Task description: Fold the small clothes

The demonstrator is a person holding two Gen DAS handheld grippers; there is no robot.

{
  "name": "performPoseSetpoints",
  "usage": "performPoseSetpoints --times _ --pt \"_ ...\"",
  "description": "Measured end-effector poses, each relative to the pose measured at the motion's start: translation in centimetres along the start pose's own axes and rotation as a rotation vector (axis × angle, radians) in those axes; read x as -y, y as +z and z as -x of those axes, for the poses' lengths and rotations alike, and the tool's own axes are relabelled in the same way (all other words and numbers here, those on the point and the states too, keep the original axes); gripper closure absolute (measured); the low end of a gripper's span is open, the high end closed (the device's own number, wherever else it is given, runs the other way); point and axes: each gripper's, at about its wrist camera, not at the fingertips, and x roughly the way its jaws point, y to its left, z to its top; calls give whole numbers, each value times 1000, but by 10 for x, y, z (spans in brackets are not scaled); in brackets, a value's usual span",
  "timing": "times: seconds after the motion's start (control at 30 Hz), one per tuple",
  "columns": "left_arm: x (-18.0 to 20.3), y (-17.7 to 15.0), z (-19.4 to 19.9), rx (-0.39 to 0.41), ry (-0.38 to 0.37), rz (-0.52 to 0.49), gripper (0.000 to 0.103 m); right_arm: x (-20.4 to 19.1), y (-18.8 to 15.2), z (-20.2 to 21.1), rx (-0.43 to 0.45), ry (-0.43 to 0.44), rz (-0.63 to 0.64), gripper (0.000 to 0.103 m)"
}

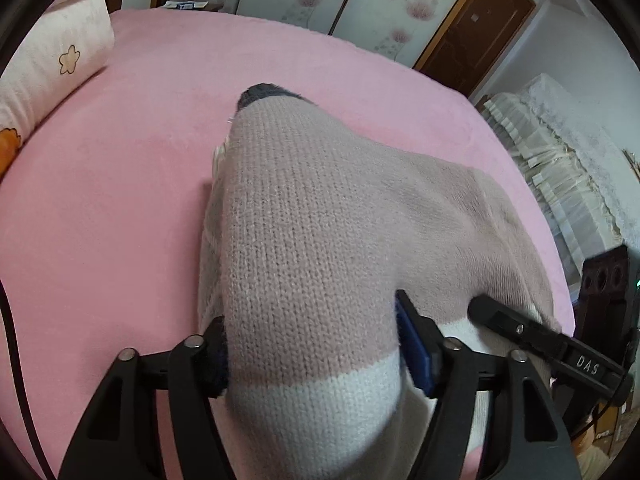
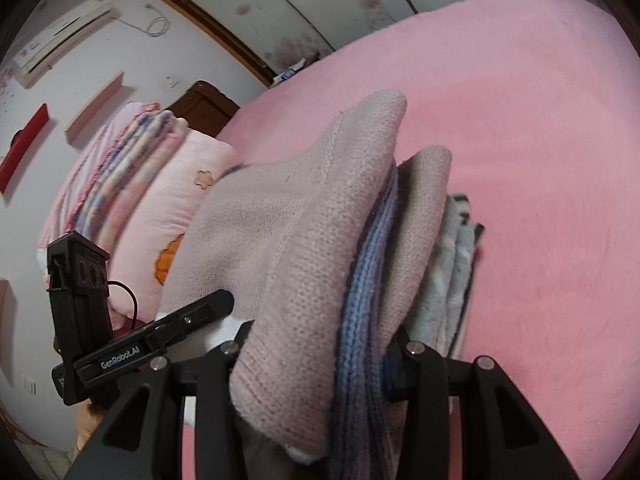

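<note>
The left gripper point(image 1: 312, 344) and right gripper point(image 2: 316, 354) each clamp a thick fold of the knit sweater point(image 1: 320, 208), its bundle draped forward over the pink bed point(image 1: 120, 200). Judged soft, bulky and light; grip at doubled edges, since layers may slip.

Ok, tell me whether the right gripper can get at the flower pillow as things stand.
Probably not: the right gripper is full, fingers clamped on the sweater; the pillow lies beyond that bundle.
</note>
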Motion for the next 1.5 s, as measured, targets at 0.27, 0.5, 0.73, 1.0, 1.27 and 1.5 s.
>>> performPoseSetpoints --times 0.27,0.5,0.73,1.0,1.27,1.5 --pt "-2 -10 -10 85 60 -23 0 23 -11 0 60 40 -12 60" --pt "2 -17 0 117 130 -59 0 16 -10 11 51 11 62 50" --pt "24 -24 38 202 290 -121 0 6 -13 47 81 -94 154 37" --pt "37 -49 68 172 437 -87 0 1 -27 89 85 -183 192 33" --pt "98 -98 120 175 372 -49 0 -1 -48 159 101 -244 186 33" --pt "166 -126 169 215 319 -68 0 -7 -73 239 141 -280 227 33"
